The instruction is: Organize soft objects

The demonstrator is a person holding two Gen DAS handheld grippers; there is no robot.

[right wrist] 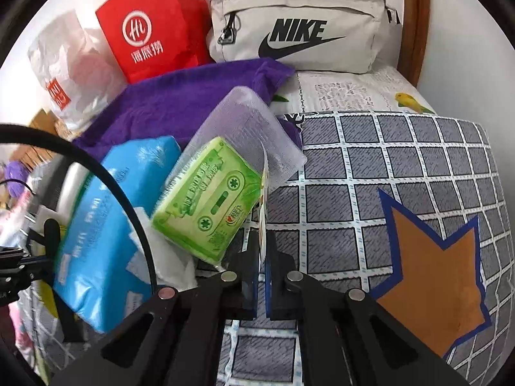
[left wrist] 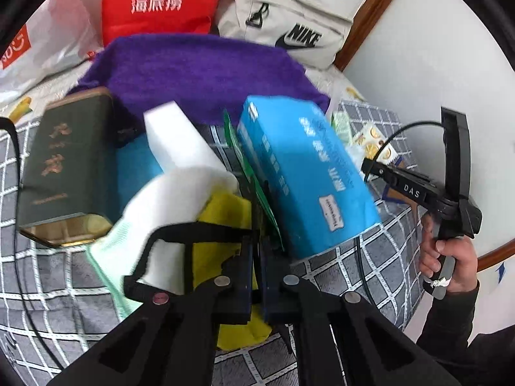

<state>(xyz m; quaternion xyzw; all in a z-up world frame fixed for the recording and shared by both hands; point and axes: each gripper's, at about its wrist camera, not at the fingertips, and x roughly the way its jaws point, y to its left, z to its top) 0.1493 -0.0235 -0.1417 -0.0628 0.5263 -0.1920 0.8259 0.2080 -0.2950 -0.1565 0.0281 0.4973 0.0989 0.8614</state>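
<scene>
My left gripper (left wrist: 259, 244) is shut on the lower edge of a thin green packet (left wrist: 248, 167), which stands on edge against a tilted blue tissue pack (left wrist: 305, 173). A yellow cloth (left wrist: 225, 222) and a white towel (left wrist: 154, 218) lie under its fingers, with a white foam block (left wrist: 173, 135) behind. My right gripper (right wrist: 263, 241) is shut on a thin flat packet (right wrist: 264, 202) seen edge-on; in the left wrist view this lemon-print packet (left wrist: 375, 140) sits at that gripper's tip. A green cassette-print tissue pack (right wrist: 209, 202) in a clear sleeve (right wrist: 257, 122) leans just left of it.
A purple towel (right wrist: 180, 103) is spread behind the pile. A red bag (right wrist: 154, 25), a beige Nike bag (right wrist: 299, 25) and a clear plastic bag (right wrist: 67, 74) line the wall. A dark green tin (left wrist: 64, 167) lies at the left. The grey checked bed cover (right wrist: 386, 177) stretches right.
</scene>
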